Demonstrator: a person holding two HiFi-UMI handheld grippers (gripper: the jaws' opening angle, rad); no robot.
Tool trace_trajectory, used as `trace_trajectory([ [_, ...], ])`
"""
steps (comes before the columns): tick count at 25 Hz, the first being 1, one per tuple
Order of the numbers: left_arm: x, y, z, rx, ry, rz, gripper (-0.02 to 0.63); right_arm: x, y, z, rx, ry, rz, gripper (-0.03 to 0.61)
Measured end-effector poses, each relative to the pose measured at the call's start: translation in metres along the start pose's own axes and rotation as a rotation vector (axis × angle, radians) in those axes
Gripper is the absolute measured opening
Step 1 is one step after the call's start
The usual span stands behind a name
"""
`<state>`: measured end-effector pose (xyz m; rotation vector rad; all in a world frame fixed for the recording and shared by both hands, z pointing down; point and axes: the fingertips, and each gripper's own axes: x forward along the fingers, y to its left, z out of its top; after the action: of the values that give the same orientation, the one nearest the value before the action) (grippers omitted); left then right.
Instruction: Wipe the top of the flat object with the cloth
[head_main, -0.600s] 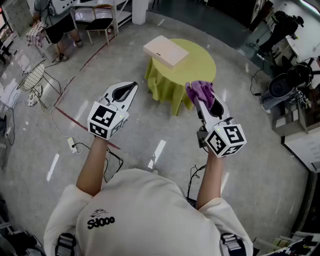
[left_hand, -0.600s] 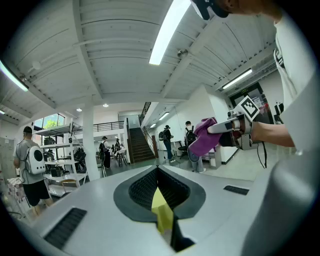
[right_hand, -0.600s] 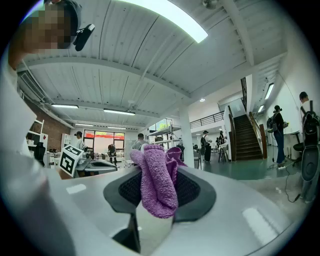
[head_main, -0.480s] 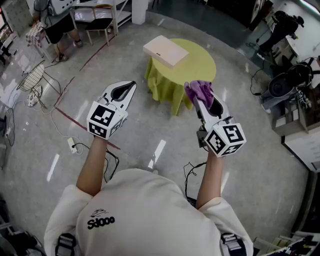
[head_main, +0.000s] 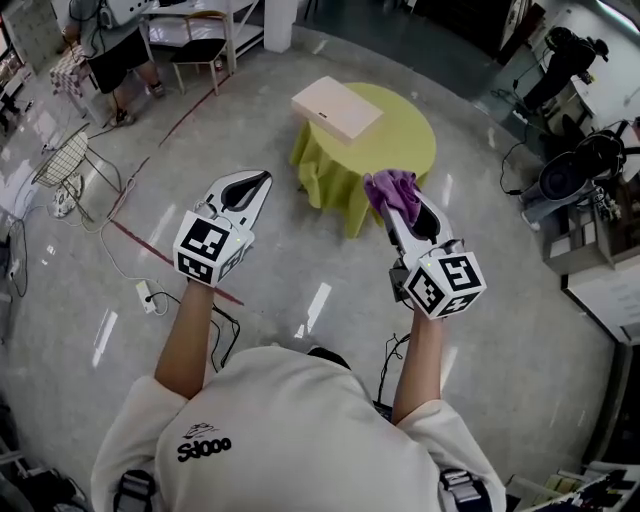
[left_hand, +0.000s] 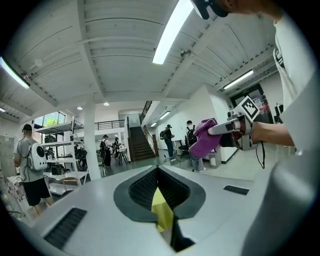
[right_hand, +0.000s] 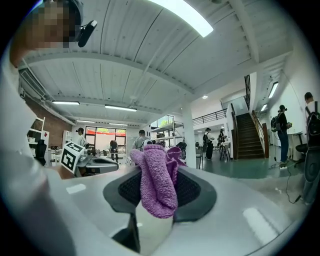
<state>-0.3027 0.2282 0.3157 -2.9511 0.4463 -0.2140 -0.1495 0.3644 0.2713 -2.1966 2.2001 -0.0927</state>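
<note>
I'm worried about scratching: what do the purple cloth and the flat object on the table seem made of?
The purple cloth looks like terry or microfibre, matte, by its nubby looped pile. The flat object is pale beige, smooth, matte, crisp-edged: perhaps cardboard or wood.

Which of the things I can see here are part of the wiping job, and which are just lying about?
Job: purple cloth, clamped in the right tongs; flat beige box; green table it lies on.
Lying about: chair; wire rack; power strip on the floor. Left tongs shut, empty.
</note>
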Motion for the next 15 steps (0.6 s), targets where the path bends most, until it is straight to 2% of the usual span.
trace_trajectory([
  [10,-0.001,0.018,-0.026,0.015,0.06,-0.047,0.006,0.028,0.017,-0.022,0.015,0.043,-0.019,0.151],
  [15,0.015,0.03,-0.034,0.004,0.062,-0.04,0.006,0.051,0.008,-0.022,-0.006,0.05,-0.006,0.15],
])
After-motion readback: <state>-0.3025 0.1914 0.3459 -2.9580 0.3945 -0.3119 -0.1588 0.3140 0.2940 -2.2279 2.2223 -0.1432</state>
